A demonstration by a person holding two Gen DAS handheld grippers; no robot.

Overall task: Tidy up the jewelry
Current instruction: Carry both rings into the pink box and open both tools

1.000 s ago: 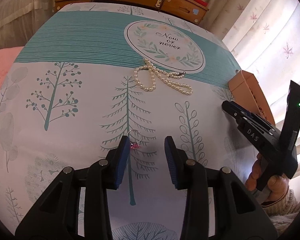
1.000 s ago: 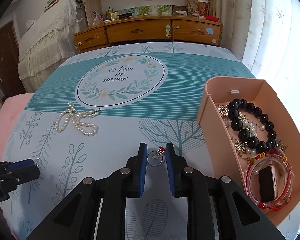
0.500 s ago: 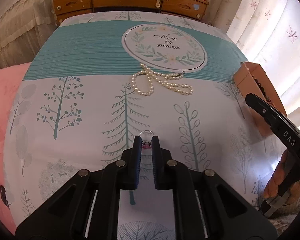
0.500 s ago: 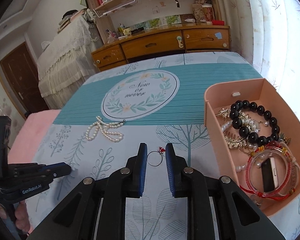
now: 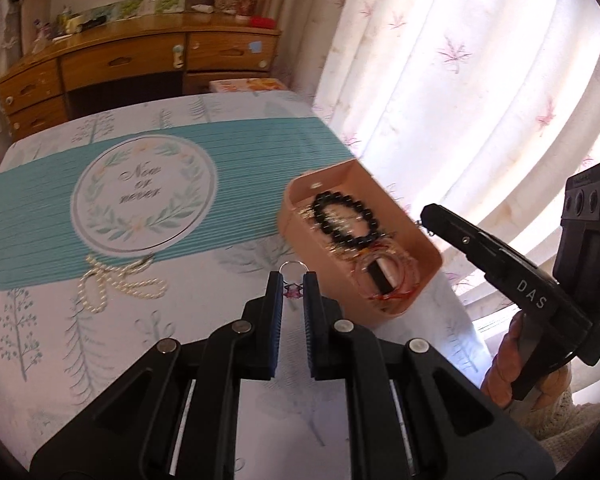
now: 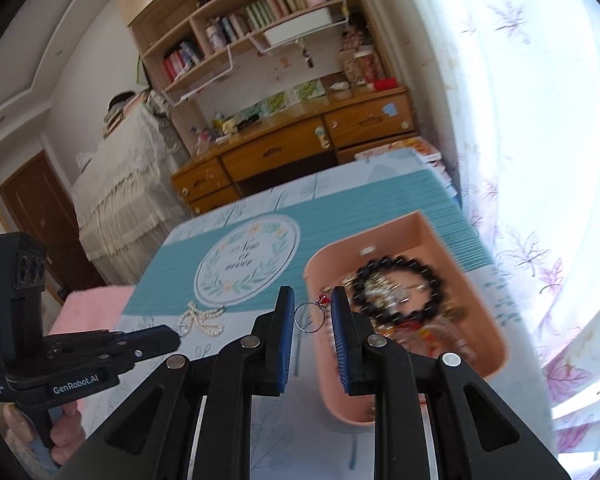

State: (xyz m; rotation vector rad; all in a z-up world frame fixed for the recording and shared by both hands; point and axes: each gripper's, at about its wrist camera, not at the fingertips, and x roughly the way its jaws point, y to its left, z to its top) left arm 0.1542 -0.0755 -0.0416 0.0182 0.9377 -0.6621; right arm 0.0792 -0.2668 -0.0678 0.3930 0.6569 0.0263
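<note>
My left gripper (image 5: 292, 286) is shut on a silver ring with a pink stone (image 5: 293, 276) and holds it in the air above the bed. My right gripper (image 6: 311, 312) is shut on a silver ring with a red stone (image 6: 309, 316), held by the near left rim of the pink box (image 6: 404, 304). The box (image 5: 360, 240) holds a black bead bracelet (image 5: 346, 220), red bangles and other jewelry. A pearl necklace (image 5: 118, 284) lies on the bedspread left of my left gripper; it also shows in the right wrist view (image 6: 202, 318).
A wooden dresser (image 5: 140, 64) stands at the foot of the bed. White curtains (image 5: 460, 100) hang on the right. A pink blanket (image 6: 88, 312) lies at the bed's left edge. The right gripper shows in the left wrist view (image 5: 428, 216).
Both grippers have lifted off the bedspread with their rings and swung right toward the pink box. The left gripper closed on its ring about a second ago.
</note>
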